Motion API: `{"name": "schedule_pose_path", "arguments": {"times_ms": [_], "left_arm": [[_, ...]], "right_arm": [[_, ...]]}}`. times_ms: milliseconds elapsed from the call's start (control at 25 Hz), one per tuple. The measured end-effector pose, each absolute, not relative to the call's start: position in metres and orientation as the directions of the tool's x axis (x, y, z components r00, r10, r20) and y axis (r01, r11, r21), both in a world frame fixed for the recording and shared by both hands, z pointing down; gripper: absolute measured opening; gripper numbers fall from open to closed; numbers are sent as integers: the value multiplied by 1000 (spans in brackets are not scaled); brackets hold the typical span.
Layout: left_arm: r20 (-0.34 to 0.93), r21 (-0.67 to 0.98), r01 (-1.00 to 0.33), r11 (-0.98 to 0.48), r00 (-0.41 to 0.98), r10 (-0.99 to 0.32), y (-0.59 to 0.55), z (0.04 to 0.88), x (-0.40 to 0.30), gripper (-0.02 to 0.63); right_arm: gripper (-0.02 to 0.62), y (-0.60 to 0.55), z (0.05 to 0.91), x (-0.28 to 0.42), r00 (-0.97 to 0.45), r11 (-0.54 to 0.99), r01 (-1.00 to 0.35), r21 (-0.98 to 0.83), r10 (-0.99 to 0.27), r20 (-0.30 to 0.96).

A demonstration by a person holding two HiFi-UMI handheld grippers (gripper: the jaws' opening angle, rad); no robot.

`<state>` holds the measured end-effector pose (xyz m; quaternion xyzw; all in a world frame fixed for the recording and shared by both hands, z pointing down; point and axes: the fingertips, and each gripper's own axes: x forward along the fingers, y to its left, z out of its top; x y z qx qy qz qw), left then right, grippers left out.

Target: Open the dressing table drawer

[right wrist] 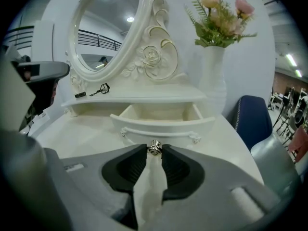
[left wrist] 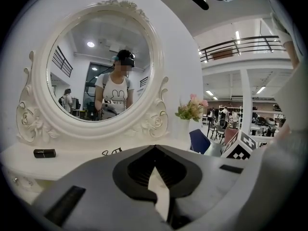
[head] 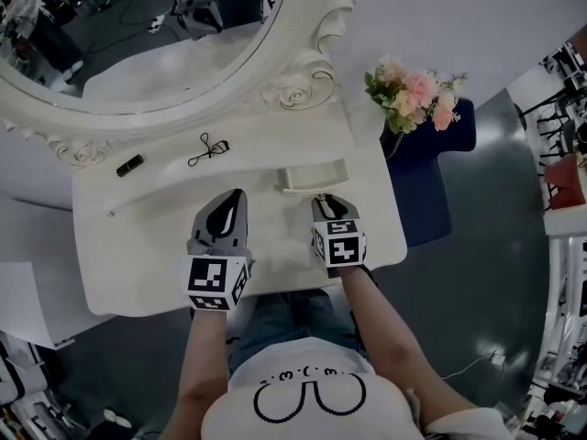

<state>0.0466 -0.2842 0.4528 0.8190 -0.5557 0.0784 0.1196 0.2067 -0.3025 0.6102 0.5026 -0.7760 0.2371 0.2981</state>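
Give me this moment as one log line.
drawer: open | right gripper: shut on knob | left gripper: shut, empty

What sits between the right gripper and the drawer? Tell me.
The knob of the drawer, pinched by the right gripper; the right gripper view shows it.

steep overhead and two low views share the mirror [head: 138, 39].

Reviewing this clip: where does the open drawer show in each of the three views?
Head view: drawer at centre, just ahead of the right hand-held gripper.
Left gripper view: not in it.
Right gripper view: drawer at centre, its knob between the jaws.
Shared landmark: the pink flowers, to the drawer's right.
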Motion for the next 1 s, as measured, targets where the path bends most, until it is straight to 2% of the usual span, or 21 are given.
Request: {"name": "schedule_pose_path", "arguments": {"times_ms": [320,400,480,640,800,920,960,1000], "left_arm": [[239,106,-930,-353,369,-898,-282,443,50,-2],[228,102,-929,-355,369,-901,-282,439,50,-2],[216,97,-929,-357,370,-904,-284,434,50,-2],[186,85,-927,-364,374,-909,-287,420,50,-2],[151,65,-926,-373,378,-913,-293,403,51,-2],[120,54,-923,-380,384,-916,-298,389,52,-2],[110,50,-923,-382,386,-916,-299,384,53,-2],[100,46,-922,-385,388,-916,-301,379,53,-2]], "right_arm": [[103,-292,612,208,-319,375,-923,-90,-613,723],[164,-292,610,208,-332,382,-918,-106,-595,732],[164,-294,599,213,-338,385,-917,-108,-600,725],[164,-296,563,220,-379,400,-906,-136,-626,681],[159,-301,510,228,-412,427,-896,-122,-699,584],[127,-304,466,237,-410,429,-900,-75,-776,479],[88,-305,451,240,-405,425,-903,-57,-803,437],[20,-306,435,243,-402,422,-906,-39,-827,393]]}}
